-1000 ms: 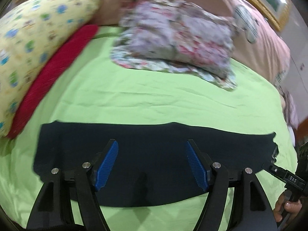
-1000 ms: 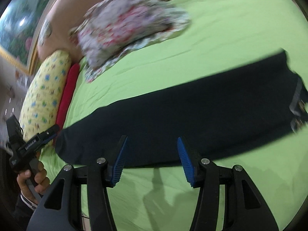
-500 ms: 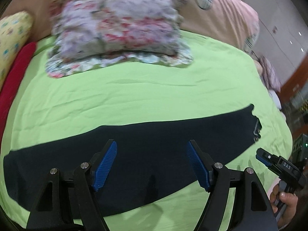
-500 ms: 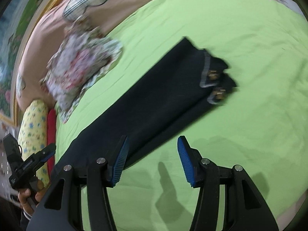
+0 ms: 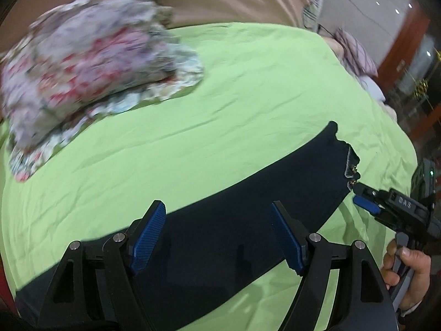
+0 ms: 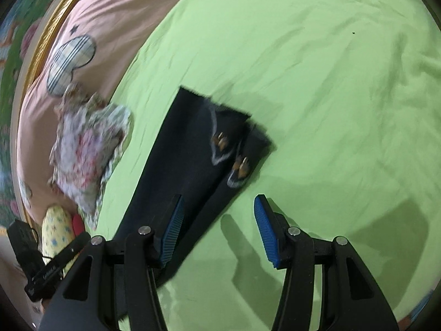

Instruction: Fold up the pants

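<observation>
Pants (image 5: 234, 220) lie flat in a long dark strip across the green bed (image 5: 248, 82), already doubled leg over leg, so both ends are free to pick up. Left gripper (image 5: 217, 237) hangs over the mid-leg, fingers released and just widened, nothing between them. Right gripper (image 6: 217, 229) sits near the waistband (image 6: 228, 149) end, fingers apart, grasping nothing, probably lining up to pinch it. Floral pillow (image 5: 91, 55) lies far off, clear of the fold.

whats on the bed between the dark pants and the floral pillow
Nothing: only bare green sheet separates the dark pants from the floral pillow, shown most plainly in the left wrist view.
</observation>
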`<control>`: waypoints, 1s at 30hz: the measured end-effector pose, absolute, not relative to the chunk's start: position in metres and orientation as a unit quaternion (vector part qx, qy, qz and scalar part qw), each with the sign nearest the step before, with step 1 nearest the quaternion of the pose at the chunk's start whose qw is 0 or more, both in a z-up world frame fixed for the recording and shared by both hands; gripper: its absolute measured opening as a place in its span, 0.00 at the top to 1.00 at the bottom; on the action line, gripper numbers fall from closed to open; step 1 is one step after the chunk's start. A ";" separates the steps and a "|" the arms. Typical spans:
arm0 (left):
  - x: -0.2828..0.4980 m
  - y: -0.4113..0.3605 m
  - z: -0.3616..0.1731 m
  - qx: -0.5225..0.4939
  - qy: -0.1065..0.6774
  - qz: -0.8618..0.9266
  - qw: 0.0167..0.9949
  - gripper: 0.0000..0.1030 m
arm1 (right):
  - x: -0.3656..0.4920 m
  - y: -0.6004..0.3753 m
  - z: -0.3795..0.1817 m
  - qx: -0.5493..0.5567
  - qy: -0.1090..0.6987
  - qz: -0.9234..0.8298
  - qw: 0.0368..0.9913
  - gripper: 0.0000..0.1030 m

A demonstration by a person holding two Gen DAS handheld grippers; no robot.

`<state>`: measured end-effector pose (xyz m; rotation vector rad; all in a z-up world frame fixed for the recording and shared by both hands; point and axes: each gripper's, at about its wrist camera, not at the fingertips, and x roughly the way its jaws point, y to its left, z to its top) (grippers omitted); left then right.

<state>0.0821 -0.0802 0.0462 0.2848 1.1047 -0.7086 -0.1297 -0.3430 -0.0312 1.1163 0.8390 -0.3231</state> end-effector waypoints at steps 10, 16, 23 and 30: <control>0.099 -0.169 0.022 0.194 0.529 -0.404 0.720 0.24 | -0.104 -0.360 -0.042 0.516 0.372 -0.156 0.755 0.49; 0.115 -0.224 -0.001 0.193 0.547 -0.442 0.684 0.25 | -0.097 -0.368 -0.050 0.499 0.380 -0.137 0.767 0.84; 0.116 -0.266 -0.023 0.201 0.572 -0.475 0.638 0.27 | -0.101 -0.371 -0.050 0.485 0.381 -0.102 0.780 0.87; 0.110 -0.287 -0.031 0.206 0.585 -0.513 0.593 0.29 | -0.115 -0.376 -0.054 0.505 0.375 -0.071 0.774 0.89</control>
